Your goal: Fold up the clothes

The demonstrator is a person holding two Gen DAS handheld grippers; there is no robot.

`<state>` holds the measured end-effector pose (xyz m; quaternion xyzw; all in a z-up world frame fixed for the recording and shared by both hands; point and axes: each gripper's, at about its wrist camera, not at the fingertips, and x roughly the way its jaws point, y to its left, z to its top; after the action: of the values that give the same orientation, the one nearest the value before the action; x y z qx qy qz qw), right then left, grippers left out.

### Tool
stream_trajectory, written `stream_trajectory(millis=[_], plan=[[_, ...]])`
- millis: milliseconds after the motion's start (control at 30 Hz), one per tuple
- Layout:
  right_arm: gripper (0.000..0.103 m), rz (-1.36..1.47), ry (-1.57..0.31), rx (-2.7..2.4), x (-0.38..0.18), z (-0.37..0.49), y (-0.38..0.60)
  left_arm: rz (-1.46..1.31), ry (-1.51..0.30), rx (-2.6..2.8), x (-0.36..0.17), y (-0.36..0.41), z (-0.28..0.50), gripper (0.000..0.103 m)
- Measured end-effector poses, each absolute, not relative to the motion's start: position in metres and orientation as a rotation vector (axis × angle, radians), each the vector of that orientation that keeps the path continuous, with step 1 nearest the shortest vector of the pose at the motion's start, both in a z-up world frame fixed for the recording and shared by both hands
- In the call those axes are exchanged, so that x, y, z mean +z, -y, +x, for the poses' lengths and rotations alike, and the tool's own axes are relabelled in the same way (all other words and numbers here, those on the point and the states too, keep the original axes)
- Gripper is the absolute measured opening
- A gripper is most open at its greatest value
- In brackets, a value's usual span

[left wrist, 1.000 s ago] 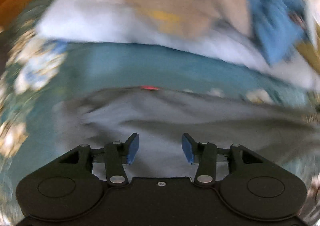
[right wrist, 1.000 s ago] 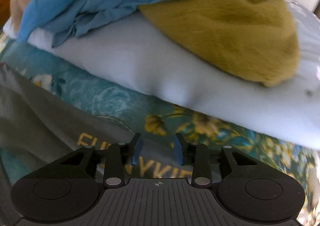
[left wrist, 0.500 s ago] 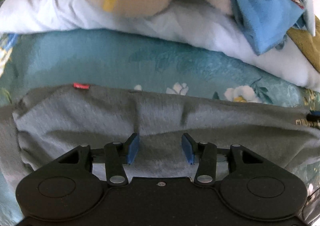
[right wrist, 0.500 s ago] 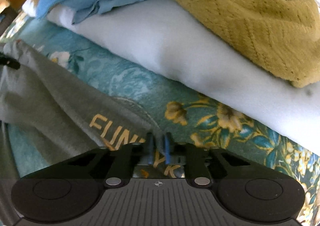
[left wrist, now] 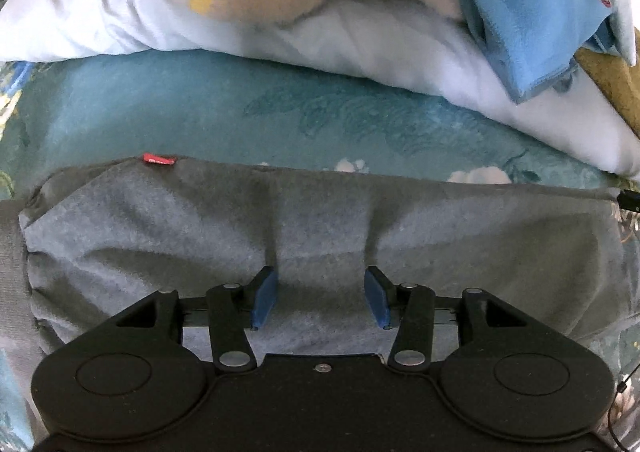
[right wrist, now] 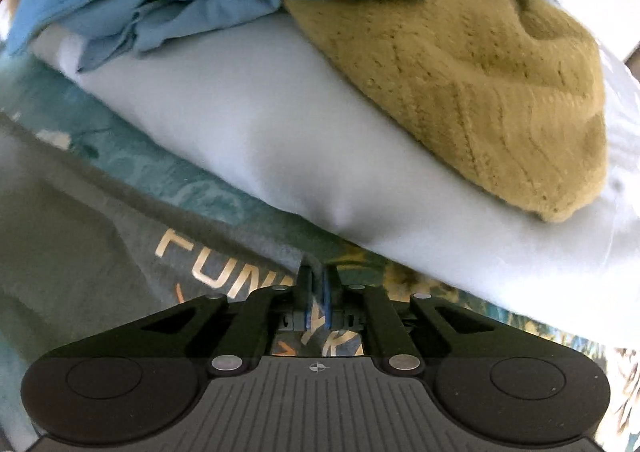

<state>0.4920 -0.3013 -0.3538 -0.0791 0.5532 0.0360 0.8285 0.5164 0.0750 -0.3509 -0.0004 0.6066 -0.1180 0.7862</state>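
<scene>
Jaws of the right gripper [right wrist: 316,302] pinch the grey sweatshirt [left wrist: 320,236], lying crosswise.

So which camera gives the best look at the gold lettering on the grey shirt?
The right wrist view. The gold lettering on the grey shirt shows there just ahead of the right claw, which is shut on the fabric. The left wrist view shows only the shirt's plain grey back and a small red tag, no lettering.
</scene>
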Motion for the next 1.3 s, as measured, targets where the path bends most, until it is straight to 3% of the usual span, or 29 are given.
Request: stream_trajectory(millis=[233, 333, 533, 833, 1100, 1233, 1300], plan=[[0.022, -0.003, -1.052, 0.031, -0.303, 0.449, 0.336, -0.030, -1.294, -0.266, -0.336, -0.072, 0.504, 0.048], [0.023, 0.086, -1.025, -0.115, -0.285, 0.408, 0.379, -0.065, -1.277, -0.317, -0.323, -0.062, 0.488, 0.048], [0.023, 0.225, -1.106, -0.287, -0.301, 0.357, 0.434, -0.027, -1.300, -0.424, -0.323, -0.025, 0.456, 0.051], [0.025, 0.184, -1.067, -0.158, -0.313, 0.399, 0.397, 0.076, -1.404, -0.425, -0.350, 0.003, 0.427, 0.049], [0.026, 0.336, -1.063, -0.351, -0.321, 0.380, 0.462, 0.093, -1.383, -0.438, -0.340, -0.005, 0.409, 0.050], [0.039, 0.439, -1.076, -0.332, -0.336, 0.382, 0.478, 0.046, -1.384, -0.384, -0.334, -0.010, 0.411, 0.050], [0.040, 0.468, -1.072, -0.294, -0.341, 0.384, 0.479, 0.029, -1.384, -0.354, -0.332, -0.013, 0.410, 0.050]])
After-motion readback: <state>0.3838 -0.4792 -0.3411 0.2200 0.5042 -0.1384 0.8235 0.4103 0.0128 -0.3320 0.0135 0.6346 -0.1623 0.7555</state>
